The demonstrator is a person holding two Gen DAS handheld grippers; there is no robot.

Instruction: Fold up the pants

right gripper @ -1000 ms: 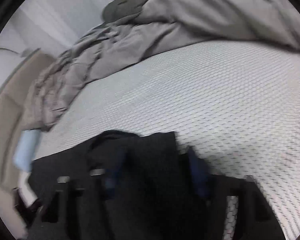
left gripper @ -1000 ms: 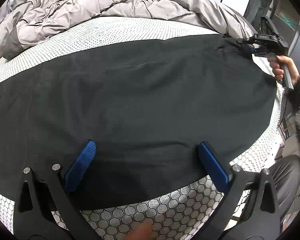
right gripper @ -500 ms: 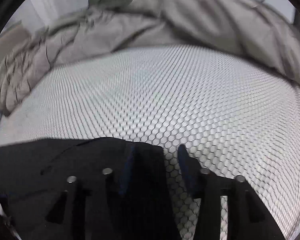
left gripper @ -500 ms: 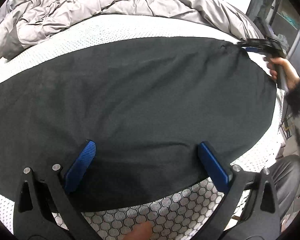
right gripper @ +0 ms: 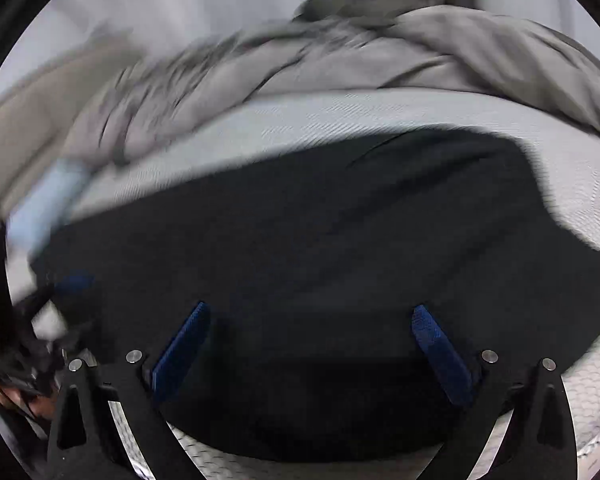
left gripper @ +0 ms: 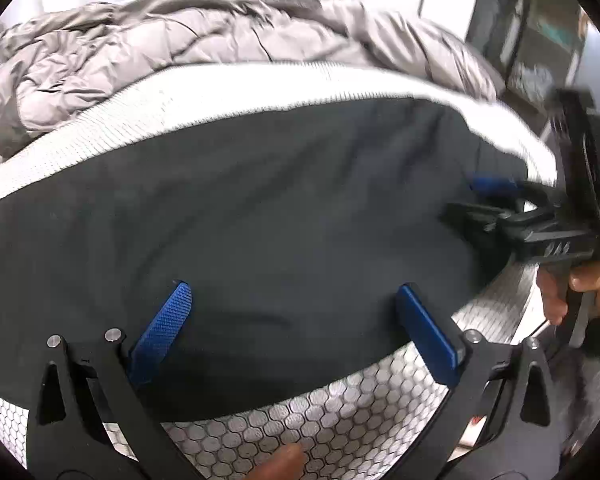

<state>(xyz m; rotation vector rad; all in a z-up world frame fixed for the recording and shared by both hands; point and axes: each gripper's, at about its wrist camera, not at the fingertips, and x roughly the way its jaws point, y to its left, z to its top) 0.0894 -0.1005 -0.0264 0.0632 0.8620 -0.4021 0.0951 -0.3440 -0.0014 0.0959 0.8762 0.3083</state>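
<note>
both grippers stand open over the black pants (left gripper: 260,208): left gripper (left gripper: 296,320) empty, right gripper (right gripper: 312,332) jaws opening, nothing clamped. risk: a shallow bite takes one layer only, so the fold skews on the mattress (left gripper: 340,412).

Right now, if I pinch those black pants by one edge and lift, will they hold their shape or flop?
Probably flop: the pants lie flat on the bed with soft creases, so they look thin and limp. Likely light too. The smooth fabric may slide off a shallow pinch, so bite deep.

The pants (left gripper: 260,216) lay flat on the bed (left gripper: 340,408), spreading ahead of and between the left gripper's fingers (left gripper: 162,336). A duvet (left gripper: 140,56) lay heaped behind them.
</note>
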